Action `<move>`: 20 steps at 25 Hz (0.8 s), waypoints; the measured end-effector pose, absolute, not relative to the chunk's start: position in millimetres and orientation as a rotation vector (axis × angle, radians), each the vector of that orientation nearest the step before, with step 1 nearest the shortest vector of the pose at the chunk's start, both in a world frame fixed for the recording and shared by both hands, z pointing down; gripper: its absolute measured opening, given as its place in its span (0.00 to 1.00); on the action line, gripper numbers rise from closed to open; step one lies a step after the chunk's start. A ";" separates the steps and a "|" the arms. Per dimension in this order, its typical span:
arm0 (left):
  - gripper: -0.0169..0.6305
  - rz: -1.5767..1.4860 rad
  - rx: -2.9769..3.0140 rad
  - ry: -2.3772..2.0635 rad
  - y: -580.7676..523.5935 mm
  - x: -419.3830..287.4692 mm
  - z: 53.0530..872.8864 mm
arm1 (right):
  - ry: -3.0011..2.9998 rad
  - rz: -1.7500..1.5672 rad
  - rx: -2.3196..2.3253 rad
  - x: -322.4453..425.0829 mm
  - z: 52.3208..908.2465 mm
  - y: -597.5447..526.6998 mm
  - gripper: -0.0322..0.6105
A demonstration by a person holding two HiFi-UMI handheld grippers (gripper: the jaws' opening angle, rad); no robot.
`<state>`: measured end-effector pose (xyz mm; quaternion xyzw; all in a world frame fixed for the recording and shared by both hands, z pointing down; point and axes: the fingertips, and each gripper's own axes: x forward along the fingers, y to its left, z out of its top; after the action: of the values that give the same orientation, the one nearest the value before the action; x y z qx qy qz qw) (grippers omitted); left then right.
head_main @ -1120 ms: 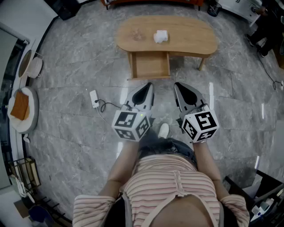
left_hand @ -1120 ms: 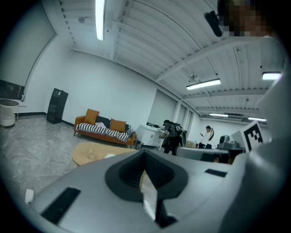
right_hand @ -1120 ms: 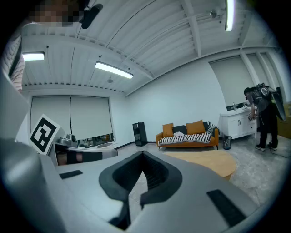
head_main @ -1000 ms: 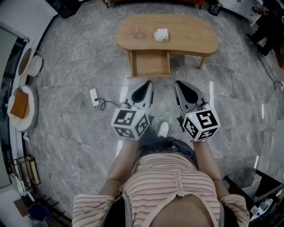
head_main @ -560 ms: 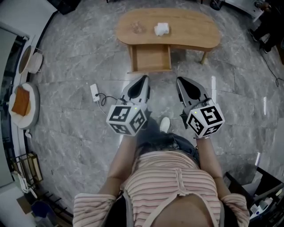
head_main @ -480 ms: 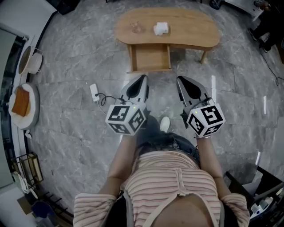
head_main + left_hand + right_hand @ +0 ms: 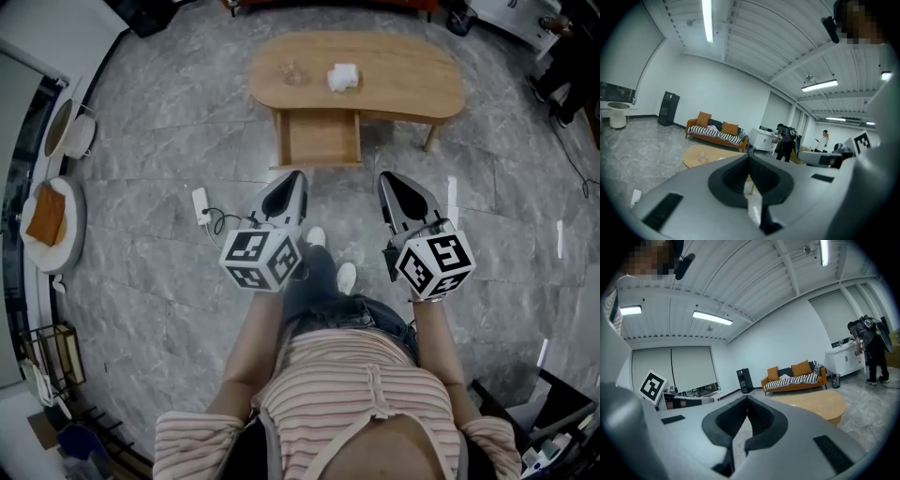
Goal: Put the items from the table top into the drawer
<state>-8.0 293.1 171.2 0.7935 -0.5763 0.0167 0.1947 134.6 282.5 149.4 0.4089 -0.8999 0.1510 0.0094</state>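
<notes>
Left gripper, right gripper: jaws together.

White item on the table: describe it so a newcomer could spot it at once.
On the grey marble floor stands a rounded wooden table with its drawer pulled open. The white item lies near the top's middle, behind the drawer. Unlike the faint clear object to its left, it is bright white and lumpy.

No words, numbers or brand names can be read; the only print is black-and-white square code patterns on the left cube and right cube, behind the jaws.
</notes>
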 end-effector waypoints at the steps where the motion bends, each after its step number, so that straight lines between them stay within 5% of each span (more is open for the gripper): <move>1: 0.05 0.050 2.216 -1.624 289.9 -10.5 171.1 | -2.812 0.482 1.273 134.1 150.1 279.6 0.06; 20: 0.05 0.088 2.115 -1.638 175.9 -53.5 201.2 | -2.738 0.601 1.272 112.8 179.1 170.8 0.06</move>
<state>-53.5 175.9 201.2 0.7691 -0.5954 0.0318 0.2303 112.8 170.8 179.1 0.4131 -0.8890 0.1951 0.0318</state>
